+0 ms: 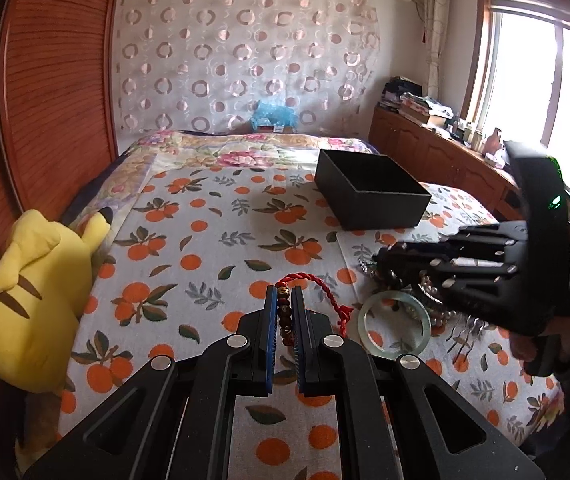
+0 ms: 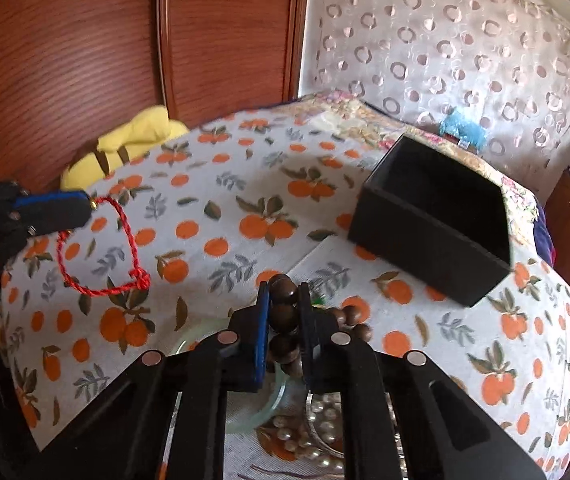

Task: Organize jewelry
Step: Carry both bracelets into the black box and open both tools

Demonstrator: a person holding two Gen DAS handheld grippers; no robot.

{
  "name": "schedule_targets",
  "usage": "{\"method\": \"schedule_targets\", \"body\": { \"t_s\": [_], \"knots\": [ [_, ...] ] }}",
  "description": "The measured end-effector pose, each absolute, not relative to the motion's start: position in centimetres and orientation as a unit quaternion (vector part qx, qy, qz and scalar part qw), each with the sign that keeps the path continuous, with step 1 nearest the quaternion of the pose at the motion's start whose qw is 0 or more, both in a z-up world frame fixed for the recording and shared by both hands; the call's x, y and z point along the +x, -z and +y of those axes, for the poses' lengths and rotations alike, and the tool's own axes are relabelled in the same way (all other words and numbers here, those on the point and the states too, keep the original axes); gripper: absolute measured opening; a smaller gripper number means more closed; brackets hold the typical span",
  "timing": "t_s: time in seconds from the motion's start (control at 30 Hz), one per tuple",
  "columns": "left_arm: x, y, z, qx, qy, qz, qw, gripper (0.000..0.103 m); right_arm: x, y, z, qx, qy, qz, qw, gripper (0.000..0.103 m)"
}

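Item: left tool (image 1: 284, 296), jaws pinched on a red cord bracelet (image 1: 317, 286) strung with small dark beads; its cord loop trails onto the bedspread (image 1: 189, 240)
Item: right tool (image 2: 284, 300), jaws pressed onto a wooden bead bracelet (image 2: 285, 316) of large brown beads, lifted just above the jewelry pile
Item: pile near the right tool: jade bangle (image 1: 395, 326), pearl strand (image 2: 325, 420), further pieces tangled together
Item: black box (image 1: 369, 188), open and apparently empty, on the bed well apart from both tools; likely destination

Risks: round wooden beads may roll out of a narrow pinch; the hanging part of that strand may snag the pearls or the bangle and drag them along. The red cord's slack loop may catch on the bedspread or land over the box rim rather than inside

Obscured: the right tool's body covers most of the pile, so its piece count is uncertain; the box floor lies in shadow; how much of the wooden strand is free of the pile cannot be told
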State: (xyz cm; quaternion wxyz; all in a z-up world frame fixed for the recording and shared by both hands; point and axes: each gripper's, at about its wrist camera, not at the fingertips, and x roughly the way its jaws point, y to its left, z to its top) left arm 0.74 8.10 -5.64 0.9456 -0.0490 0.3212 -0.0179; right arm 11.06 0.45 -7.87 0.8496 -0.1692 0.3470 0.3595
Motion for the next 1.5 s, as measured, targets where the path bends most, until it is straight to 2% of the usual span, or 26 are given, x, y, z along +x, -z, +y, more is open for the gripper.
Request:
{"method": "schedule_targets", "body": {
  "t_s": [0.5,1.2,1.5],
  "knots": [
    [4.3,2.6,6.3,-0.045,0.047,0.291,0.955,0.006,12.8,0.5,-4.6,-0.124,-0.351,0.288,0.883,0.015],
    [13.8,1.4,2.6,-0.013,0.067,0.297,0.952,0.006,19.3,-3.2,-8.0,-0.094,-0.349,0.252,0.898,0.015],
    [17.4,0.8,2.0,-0.013,0.064,0.3,0.952,0.006,22.6,-2.3,-8.2,-0.084,-0.352,0.268,0.893,0.015]
  ]
}}
